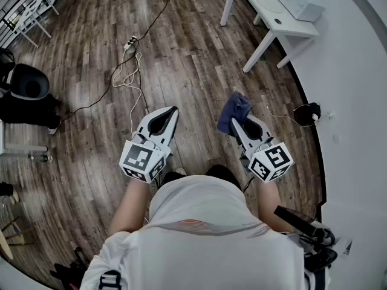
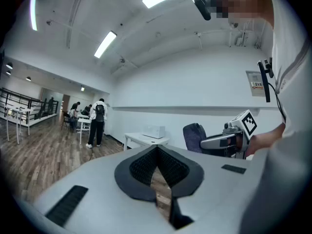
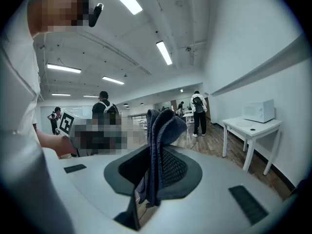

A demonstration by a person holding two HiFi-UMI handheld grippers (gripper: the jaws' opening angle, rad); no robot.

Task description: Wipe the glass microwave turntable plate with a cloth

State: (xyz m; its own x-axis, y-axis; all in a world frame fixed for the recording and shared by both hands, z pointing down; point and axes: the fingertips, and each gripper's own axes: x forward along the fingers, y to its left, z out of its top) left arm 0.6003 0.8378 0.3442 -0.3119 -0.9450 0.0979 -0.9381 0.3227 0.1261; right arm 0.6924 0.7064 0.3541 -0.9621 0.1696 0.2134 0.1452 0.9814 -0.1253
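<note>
I stand on a wood floor with both grippers held out at waist height. A dark blue cloth [image 1: 234, 110] is pinched in my right gripper [image 1: 237, 121], which is shut on it; the folded cloth [image 3: 161, 130] sticks up between the jaws of the right gripper [image 3: 155, 152]. My left gripper [image 1: 173, 110] is shut with nothing between its pads, its tips meeting in the left gripper view [image 2: 157, 148]. A white microwave [image 3: 259, 111] stands on a white table [image 1: 275, 14] ahead at the right. No glass plate shows in any view.
A power strip [image 1: 130, 42] and loose cables [image 1: 124, 74] lie on the floor ahead at the left. A black chair [image 1: 27, 82] stands far left. A white wall [image 1: 357, 101] runs along my right, with a dark object [image 1: 308, 112] at its foot. People [image 2: 99, 122] stand at distant tables.
</note>
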